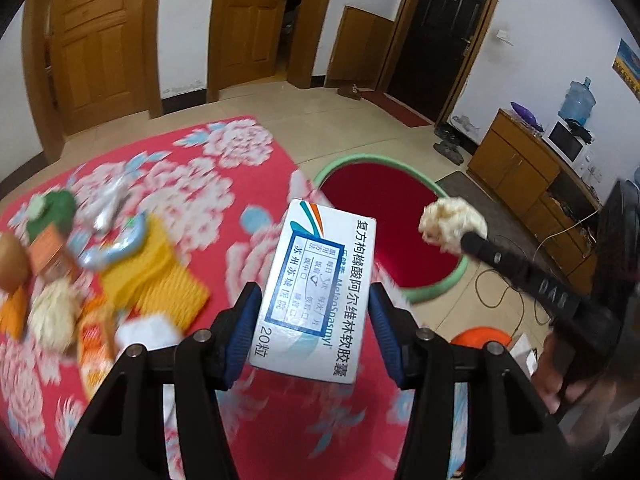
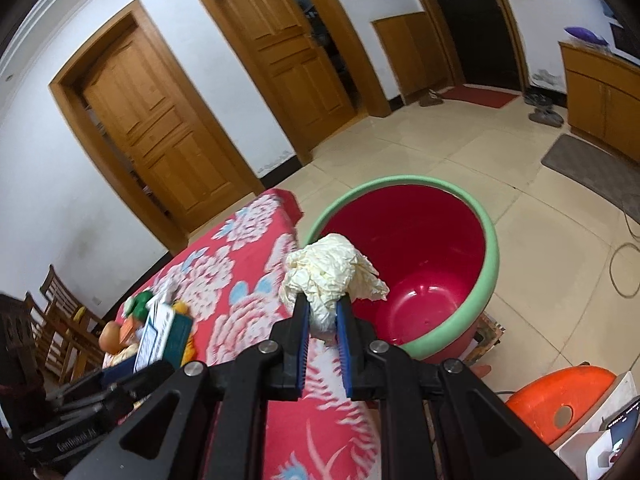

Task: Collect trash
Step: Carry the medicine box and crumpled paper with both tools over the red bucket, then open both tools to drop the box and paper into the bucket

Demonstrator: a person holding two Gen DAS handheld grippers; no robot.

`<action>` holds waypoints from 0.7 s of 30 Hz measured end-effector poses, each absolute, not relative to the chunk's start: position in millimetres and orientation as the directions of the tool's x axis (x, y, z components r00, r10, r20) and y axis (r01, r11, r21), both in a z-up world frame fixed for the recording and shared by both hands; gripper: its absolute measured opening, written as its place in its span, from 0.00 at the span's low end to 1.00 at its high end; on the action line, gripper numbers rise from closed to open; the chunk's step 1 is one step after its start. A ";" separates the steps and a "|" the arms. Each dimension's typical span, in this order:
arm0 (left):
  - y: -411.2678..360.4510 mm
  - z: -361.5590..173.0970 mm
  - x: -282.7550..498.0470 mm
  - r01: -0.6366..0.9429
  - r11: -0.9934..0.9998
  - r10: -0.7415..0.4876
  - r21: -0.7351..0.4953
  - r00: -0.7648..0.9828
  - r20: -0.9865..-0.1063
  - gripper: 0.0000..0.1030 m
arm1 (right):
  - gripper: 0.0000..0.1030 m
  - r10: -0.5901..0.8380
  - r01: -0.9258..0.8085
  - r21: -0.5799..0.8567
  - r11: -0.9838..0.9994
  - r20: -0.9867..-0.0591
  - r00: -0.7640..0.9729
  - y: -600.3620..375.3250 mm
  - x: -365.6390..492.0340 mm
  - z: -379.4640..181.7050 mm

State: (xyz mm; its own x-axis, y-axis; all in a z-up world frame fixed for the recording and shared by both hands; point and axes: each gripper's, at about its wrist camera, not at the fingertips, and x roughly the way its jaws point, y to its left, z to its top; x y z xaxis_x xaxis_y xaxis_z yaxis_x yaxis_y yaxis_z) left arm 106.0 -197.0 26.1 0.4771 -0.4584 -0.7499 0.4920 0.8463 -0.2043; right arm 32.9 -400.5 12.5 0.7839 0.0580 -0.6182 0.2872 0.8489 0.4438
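gripping a white medicine box [image 1: 316,292], the left gripper [image 1: 312,320] holds it above the red floral tablecloth [image 1: 224,216]; the right gripper [image 2: 323,324] clamps crumpled paper [image 2: 328,270] beside the red bin [image 2: 416,264]

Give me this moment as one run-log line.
left gripper: holds medicine box | right gripper: holds crumpled tissue | bin: beside table, appears empty

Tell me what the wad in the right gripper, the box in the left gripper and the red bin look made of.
Wad: thin cream paper, matte, densely creased. Box: printed cardboard, slightly glossy, flat faces and sharp edges. Red bin: probably moulded plastic; its smooth inside shows highlights.
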 end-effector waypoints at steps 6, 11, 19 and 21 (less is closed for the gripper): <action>-233.6 17.8 139.3 0.525 0.827 -0.471 -0.200 0.453 -0.757 0.53 | 0.18 0.022 0.349 0.444 0.825 -0.643 0.766 -419.1 48.5 -3.4; -258.0 8.3 158.3 0.542 0.817 -0.471 -0.197 0.429 -0.771 0.53 | 0.21 0.008 0.382 0.440 0.813 -0.663 0.748 -429.5 58.8 -15.1; -283.5 -7.0 172.5 0.555 0.803 -0.482 -0.216 0.393 -0.783 0.53 | 0.47 0.009 0.411 0.497 0.765 -0.645 0.764 -443.7 49.1 -15.3; -292.5 -9.7 173.5 0.568 0.797 -0.483 -0.207 0.392 -0.783 0.53 | 0.52 -0.001 0.426 0.496 0.757 -0.651 0.759 -446.4 44.5 -14.8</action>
State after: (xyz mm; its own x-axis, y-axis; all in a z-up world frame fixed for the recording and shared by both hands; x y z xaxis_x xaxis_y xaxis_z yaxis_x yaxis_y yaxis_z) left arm 173.5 -292.5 -9.7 0.3924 -0.4827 -0.7830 0.5675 0.7969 -0.2069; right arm 44.5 -446.4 -14.8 0.7591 -0.0013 -0.6510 0.4264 0.7566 0.4957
